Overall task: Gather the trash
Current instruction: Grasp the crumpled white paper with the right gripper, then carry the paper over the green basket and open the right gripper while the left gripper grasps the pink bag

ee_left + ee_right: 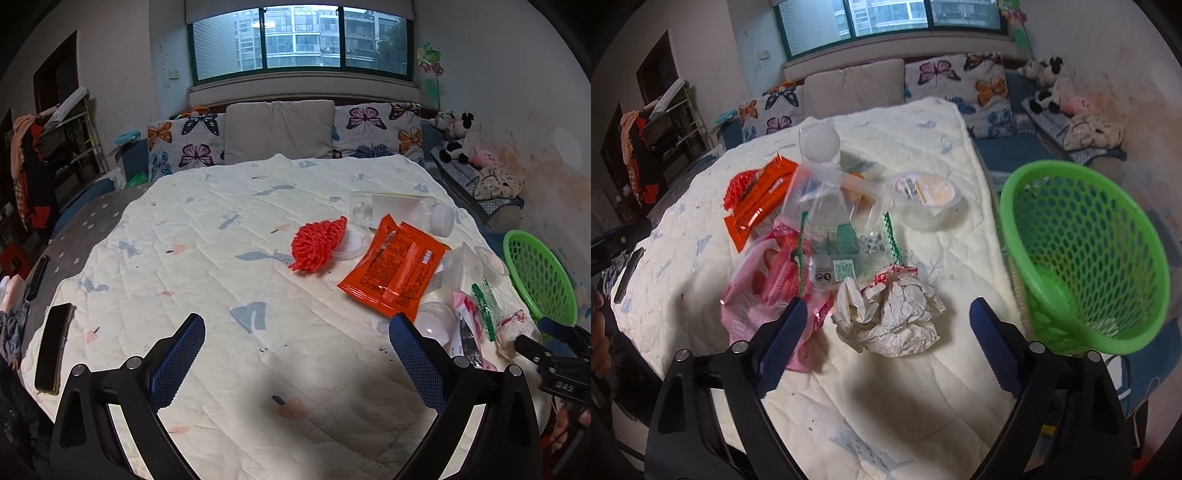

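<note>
Right wrist view: the right gripper (888,325) is spread wide, its fingers not touching the crumpled paper (890,317) on the quilt (923,387), beside the green basket (1086,254); the left gripper (297,354) is spread too, holding nothing

We hold our left gripper (297,354) tilted downward, its blue-padded jaws spread wide with nothing between them. Our right gripper (888,332) also points downward, jaws apart, their pads pressing on nothing. Seen from the left wrist view, the right gripper sits at the lower right, just beside the left one's right finger. A bit of our hand (570,424) shows below it, at the frame's dark edge.
</note>
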Demonstrator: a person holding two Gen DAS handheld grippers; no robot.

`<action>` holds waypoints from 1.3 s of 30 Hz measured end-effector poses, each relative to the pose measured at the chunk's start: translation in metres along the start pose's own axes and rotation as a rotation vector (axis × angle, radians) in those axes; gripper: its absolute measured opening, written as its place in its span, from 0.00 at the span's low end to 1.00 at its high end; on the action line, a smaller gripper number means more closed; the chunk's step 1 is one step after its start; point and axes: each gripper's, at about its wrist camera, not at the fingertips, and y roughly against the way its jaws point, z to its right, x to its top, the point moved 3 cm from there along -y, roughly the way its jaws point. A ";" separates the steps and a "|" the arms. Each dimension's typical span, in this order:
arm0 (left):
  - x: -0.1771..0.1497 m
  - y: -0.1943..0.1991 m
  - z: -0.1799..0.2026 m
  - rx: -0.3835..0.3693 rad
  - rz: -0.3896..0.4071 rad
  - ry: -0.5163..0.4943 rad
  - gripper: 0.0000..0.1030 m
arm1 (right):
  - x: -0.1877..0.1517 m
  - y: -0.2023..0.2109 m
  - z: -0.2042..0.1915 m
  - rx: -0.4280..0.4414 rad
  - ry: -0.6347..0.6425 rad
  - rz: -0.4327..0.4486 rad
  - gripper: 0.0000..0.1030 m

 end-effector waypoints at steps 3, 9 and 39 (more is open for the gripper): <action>-0.001 -0.001 0.008 -0.035 -0.008 -0.011 0.94 | -0.003 -0.004 0.002 0.014 -0.006 -0.012 0.68; -0.004 -0.001 0.034 -0.159 -0.020 -0.046 0.94 | -0.004 0.005 0.004 0.037 -0.008 0.001 0.57; -0.038 -0.054 0.127 -0.495 -0.214 -0.136 0.30 | 0.014 0.045 0.113 -0.163 -0.123 0.120 0.56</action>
